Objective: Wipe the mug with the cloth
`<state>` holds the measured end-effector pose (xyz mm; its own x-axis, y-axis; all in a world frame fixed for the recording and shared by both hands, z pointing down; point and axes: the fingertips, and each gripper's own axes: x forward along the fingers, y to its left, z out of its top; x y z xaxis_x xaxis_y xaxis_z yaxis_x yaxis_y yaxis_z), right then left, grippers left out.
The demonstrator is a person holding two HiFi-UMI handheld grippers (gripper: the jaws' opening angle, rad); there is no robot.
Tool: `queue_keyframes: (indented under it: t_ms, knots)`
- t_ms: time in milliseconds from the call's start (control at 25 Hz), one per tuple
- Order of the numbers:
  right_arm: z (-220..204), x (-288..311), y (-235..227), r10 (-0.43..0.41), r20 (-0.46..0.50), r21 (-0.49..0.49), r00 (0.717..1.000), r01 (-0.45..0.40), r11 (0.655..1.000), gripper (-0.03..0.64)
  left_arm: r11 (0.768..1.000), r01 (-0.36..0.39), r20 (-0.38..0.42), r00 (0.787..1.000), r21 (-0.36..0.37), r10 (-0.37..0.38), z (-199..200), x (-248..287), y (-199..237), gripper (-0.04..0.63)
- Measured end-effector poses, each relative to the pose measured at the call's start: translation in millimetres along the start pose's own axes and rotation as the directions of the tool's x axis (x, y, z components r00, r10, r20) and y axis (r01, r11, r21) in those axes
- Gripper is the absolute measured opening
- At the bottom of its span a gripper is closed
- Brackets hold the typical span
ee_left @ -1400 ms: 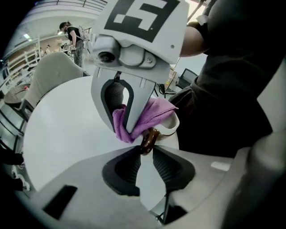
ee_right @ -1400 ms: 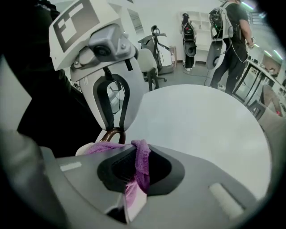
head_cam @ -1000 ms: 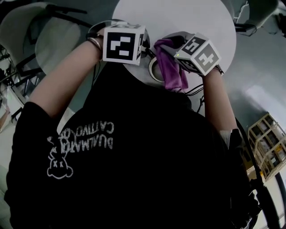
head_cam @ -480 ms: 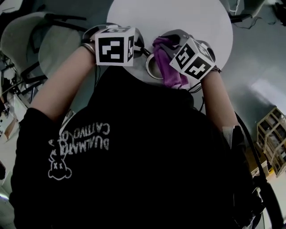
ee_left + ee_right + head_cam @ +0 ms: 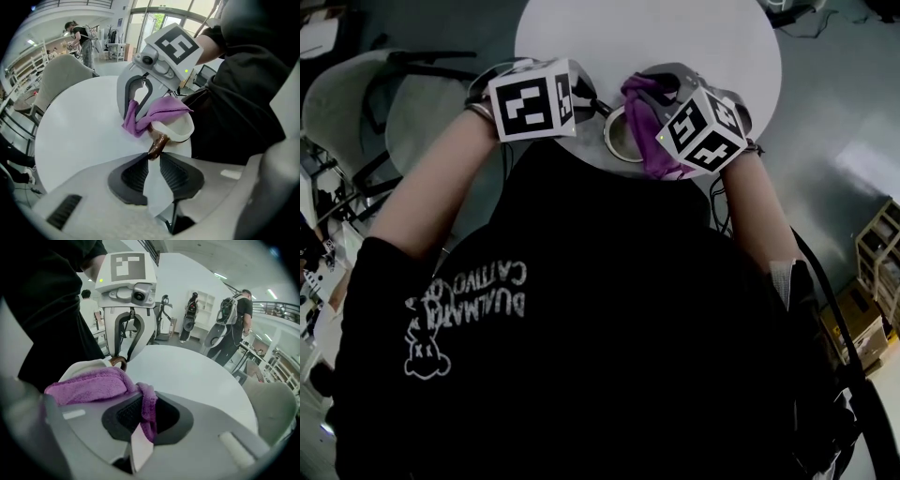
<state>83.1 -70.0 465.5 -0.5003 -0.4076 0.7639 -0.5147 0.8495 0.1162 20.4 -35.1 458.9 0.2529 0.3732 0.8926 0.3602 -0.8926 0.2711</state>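
A cream mug (image 5: pixel 182 129) with a brown handle (image 5: pixel 157 144) stands near the edge of the round white table (image 5: pixel 79 131), close to the person's body. My left gripper (image 5: pixel 153 157) is shut on that handle at its fingertips. A purple cloth (image 5: pixel 89 384) lies draped over the mug's rim, and my right gripper (image 5: pixel 147 405) is shut on one end of it. In the head view the mug (image 5: pixel 617 139) and the cloth (image 5: pixel 652 127) show between the two marker cubes; both sets of jaws are hidden there.
The table top (image 5: pixel 675 42) stretches away beyond the mug. Pale chairs (image 5: pixel 356 89) stand to the left of it, and a shelf unit (image 5: pixel 883 267) at the far right. People with bags stand in the background (image 5: pixel 232 329).
The right gripper has rolled and shifted a little, and the cloth has been drawn up from hanging over the mug's side onto its rim. The left gripper has stayed on the handle.
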Motion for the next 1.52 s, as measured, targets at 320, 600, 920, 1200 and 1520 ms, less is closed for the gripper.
queue_keyframes:
  t_ms: [320, 600, 920, 1200, 1520]
  knots:
    - [-7, -10, 0, -0.075, -0.006, 0.085, 0.997, 0.075, 0.994, 0.046, 0.999, 0.014, -0.025, 1.0, 0.032, -0.013, 0, -4, -2, 0.08]
    - [-19, -25, 5, -0.146, -0.038, 0.146, 0.989, 0.15, 0.978, 0.046, 0.999, 0.012, -0.044, 0.999, 0.048, -0.01, 4, -5, -7, 0.08]
    - [-26, -34, 7, -0.236, -0.057, 0.25, 0.97, 0.243, 0.937, 0.044, 0.997, 0.024, -0.049, 0.999, 0.067, -0.021, 5, -7, -5, 0.081]
    - [-39, -38, 15, -0.304, -0.083, 0.349, 0.949, 0.313, 0.883, 0.043, 0.997, 0.029, -0.051, 0.998, 0.07, -0.026, 3, -2, -7, 0.081]
    - [-56, -44, 21, -0.366, -0.133, 0.433, 0.921, 0.387, 0.815, 0.043, 0.997, 0.04, -0.058, 0.998, 0.071, -0.036, 1, 2, -4, 0.081]
